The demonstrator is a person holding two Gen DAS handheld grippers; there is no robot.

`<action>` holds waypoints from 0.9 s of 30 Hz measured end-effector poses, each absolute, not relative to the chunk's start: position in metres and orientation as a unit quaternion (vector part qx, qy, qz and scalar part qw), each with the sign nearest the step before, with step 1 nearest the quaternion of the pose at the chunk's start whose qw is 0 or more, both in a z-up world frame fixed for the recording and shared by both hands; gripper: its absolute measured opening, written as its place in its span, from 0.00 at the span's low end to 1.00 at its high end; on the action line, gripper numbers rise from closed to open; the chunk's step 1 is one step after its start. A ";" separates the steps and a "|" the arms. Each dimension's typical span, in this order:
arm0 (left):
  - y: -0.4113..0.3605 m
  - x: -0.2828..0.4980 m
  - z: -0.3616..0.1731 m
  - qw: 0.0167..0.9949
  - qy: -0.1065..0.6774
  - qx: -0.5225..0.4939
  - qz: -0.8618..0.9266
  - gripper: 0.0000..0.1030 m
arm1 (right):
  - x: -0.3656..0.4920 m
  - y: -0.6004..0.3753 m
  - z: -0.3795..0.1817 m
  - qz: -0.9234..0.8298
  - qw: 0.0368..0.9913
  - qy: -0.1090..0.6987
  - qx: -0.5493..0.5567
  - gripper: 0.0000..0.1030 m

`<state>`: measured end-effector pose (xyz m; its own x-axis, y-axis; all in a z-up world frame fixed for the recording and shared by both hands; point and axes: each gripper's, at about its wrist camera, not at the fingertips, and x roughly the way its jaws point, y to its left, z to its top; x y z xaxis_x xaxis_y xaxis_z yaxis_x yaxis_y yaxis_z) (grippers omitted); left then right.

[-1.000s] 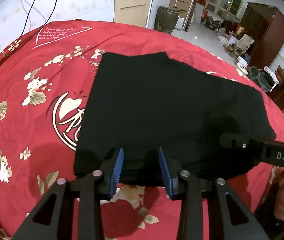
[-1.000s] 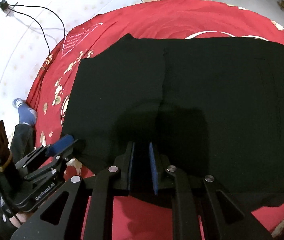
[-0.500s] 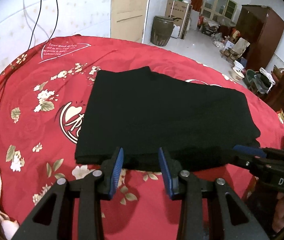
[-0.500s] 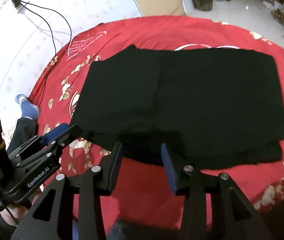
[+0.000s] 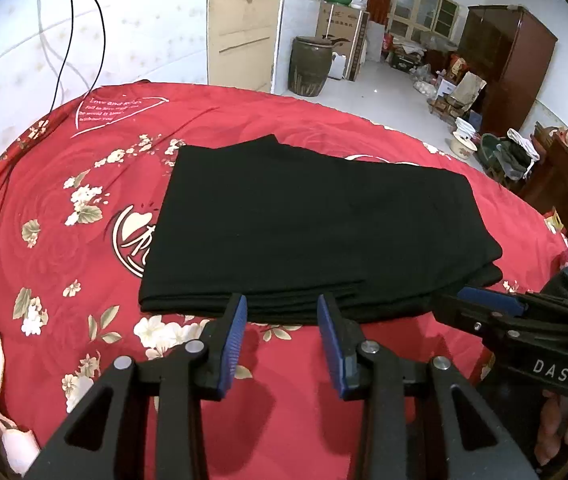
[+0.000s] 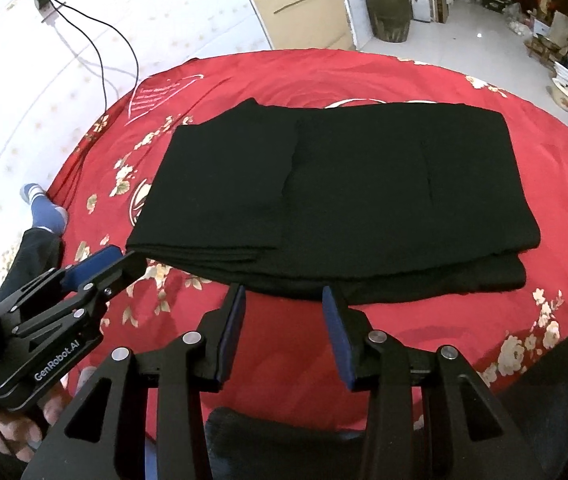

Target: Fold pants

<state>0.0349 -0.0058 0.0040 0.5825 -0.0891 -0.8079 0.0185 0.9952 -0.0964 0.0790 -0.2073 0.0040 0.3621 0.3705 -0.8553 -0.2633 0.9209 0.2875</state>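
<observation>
A: Pants (image 5: 316, 236) folded into a flat black stack, lying mid red floral bedspread (image 5: 84, 272), layered edges facing us.

B: Tongs?

A: Left tongs (image 5: 282, 322) and right tongs (image 6: 282, 316) both released, empty, just short of that near edge.

B: Risk?

A: Bottom layer sticks out; snagging it could drag the stack apart.

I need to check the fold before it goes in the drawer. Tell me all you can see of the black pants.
The black pants lie folded into a flat, roughly rectangular stack on the red floral bedspread. The fabric looks soft, matte and plain. Several layer edges show along the near side, and the bottom layer sticks out a little at the near right corner. A faint seam runs across the top. Only the bedspread touches them; the left gripper and right gripper are open, just short of the near edge.
</observation>
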 end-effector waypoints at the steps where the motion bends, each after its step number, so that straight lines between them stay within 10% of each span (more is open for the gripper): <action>1: -0.006 0.035 0.003 0.888 0.457 -0.038 -0.030 0.38 | 0.079 -0.208 0.003 0.191 0.823 0.532 0.051 0.40; 27: -0.003 0.066 -0.025 0.877 0.480 -0.033 -0.007 0.38 | 0.134 -0.177 -0.006 0.239 0.815 0.526 0.056 0.38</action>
